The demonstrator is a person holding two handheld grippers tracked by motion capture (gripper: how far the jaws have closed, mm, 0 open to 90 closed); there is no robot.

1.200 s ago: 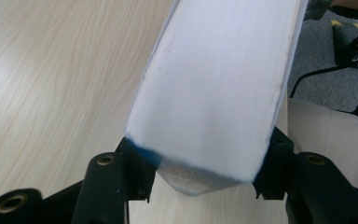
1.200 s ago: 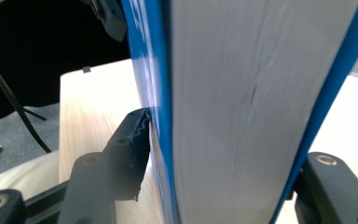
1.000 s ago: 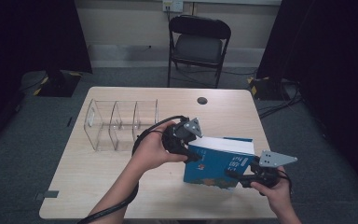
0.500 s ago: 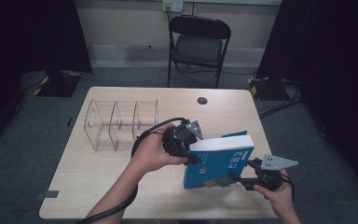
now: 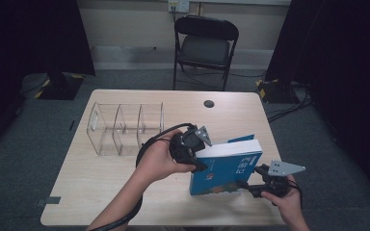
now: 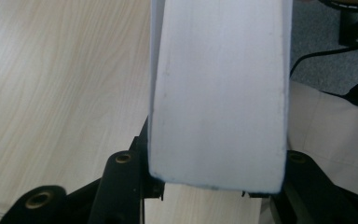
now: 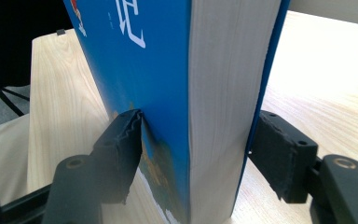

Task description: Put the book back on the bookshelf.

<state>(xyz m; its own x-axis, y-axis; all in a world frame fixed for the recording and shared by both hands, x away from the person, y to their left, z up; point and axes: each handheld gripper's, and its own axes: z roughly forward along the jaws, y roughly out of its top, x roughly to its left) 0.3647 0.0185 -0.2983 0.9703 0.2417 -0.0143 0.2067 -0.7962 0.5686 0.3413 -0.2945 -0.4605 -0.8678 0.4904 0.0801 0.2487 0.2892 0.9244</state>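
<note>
At table's near right edge, book (image 5: 226,166) stands upright, thick, stiff, probably heavy, glossy cover likely slippery; best held across its thickness. Left gripper (image 5: 195,154) clamps its upper end, right gripper (image 5: 250,185) pinches its lower corner. Clear organizer (image 5: 125,127) well apart.

Thick blue-covered book (image 5: 226,168) with white page block, standing upright on edge at the near right of the table (image 5: 125,192).
</note>
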